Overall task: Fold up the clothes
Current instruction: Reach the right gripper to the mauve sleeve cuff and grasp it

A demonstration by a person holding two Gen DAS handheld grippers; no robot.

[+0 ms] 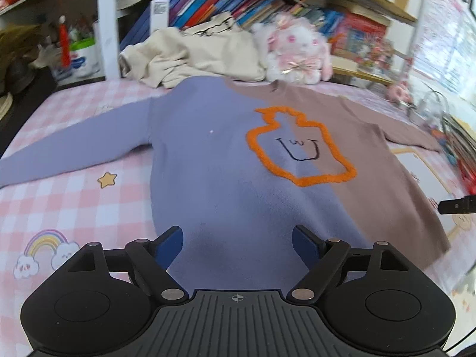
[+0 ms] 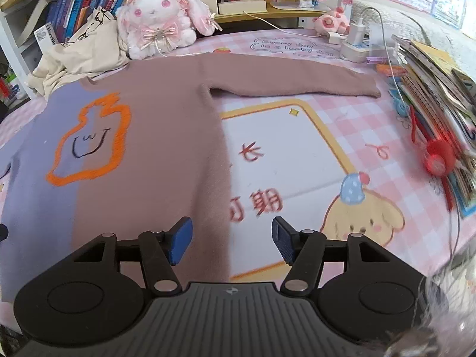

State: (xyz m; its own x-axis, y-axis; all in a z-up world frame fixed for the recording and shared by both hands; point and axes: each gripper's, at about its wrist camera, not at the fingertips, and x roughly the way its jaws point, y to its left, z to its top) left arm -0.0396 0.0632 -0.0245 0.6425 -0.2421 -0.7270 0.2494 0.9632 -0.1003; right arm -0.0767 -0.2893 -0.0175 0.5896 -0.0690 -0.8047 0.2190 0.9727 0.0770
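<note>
sweater (image 1: 208,163) flat on surface, hem nearest, sleeves out sideways | left gripper (image 1: 238,247) fingers apart, empty, over hem | right gripper (image 2: 232,241) fingers apart, empty, straddling right edge

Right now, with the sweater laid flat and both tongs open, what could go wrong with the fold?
1. The brown sleeve ends near the cables and book pile; sweeping it inward might snag them.
2. The beige garment and plush rabbit crowd the sweater collar, so a fold upward may catch them.
</note>
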